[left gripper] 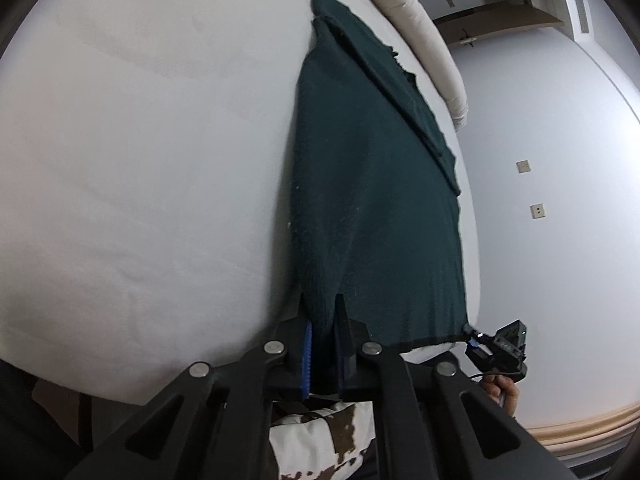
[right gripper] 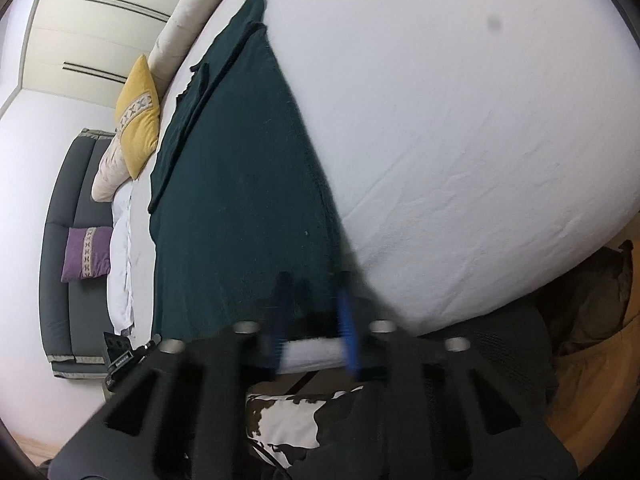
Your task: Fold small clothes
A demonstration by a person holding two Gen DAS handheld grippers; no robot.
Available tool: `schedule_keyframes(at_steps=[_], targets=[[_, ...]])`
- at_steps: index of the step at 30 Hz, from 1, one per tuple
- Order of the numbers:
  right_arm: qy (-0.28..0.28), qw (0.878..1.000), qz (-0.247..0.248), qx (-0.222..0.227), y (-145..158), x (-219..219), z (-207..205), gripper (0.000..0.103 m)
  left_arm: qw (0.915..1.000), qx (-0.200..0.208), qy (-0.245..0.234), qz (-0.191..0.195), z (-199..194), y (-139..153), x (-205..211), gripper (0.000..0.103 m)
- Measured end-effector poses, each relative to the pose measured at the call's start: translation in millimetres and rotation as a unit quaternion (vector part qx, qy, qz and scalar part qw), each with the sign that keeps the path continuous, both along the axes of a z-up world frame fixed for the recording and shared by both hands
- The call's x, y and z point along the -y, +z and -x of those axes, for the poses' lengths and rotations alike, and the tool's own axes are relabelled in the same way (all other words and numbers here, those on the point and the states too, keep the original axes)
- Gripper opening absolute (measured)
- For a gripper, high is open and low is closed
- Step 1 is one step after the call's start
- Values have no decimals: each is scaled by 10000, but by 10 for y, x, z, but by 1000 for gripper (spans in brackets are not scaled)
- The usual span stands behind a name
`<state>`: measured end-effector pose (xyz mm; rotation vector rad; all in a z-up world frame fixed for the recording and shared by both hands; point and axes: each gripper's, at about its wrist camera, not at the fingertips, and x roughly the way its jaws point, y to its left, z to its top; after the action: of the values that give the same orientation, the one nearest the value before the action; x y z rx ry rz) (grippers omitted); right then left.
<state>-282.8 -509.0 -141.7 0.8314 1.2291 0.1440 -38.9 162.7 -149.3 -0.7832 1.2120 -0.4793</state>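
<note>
A dark green knit sweater [left gripper: 376, 184] lies flat and long on the white bed, one sleeve folded across its far part; it also shows in the right wrist view [right gripper: 240, 184]. My left gripper [left gripper: 320, 308] is shut on the sweater's near hem corner. My right gripper [right gripper: 314, 292] is at the hem's other corner, jaws slightly apart and blurred, fingers over the hem edge; whether it pinches the cloth is unclear. It also shows small in the left wrist view [left gripper: 474, 334] at the hem's right end.
The white bed sheet [left gripper: 140, 160] spreads wide beside the sweater. A rolled cream bolster [left gripper: 420, 32] lies along the far edge. A yellow cushion [right gripper: 138, 120], a purple cushion [right gripper: 86, 254] and a grey headboard [right gripper: 60, 260] are at the bed's end. A brown-and-white patterned cloth [right gripper: 288, 416] is below.
</note>
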Motion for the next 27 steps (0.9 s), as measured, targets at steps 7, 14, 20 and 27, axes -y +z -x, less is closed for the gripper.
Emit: schedule_keyframes(at_steps=[7, 14, 20, 27], targets=[[-75, 9973, -304, 665, 381, -53, -209, 7, 9973, 426, 188, 566, -124, 406, -80, 8], [-365, 9885, -699, 1292, 787, -113, -939, 7, 9876, 732, 624, 1243, -574, 758, -231, 7], [-614, 9817, -662, 1674, 1021, -182, -1750, 7, 9796, 888, 977, 1514, -1163, 934, -331, 6], [-883, 9794, -299, 1791, 1043, -221, -2704, 7, 9760, 835, 1291, 1545, -1944, 868, -318, 6]])
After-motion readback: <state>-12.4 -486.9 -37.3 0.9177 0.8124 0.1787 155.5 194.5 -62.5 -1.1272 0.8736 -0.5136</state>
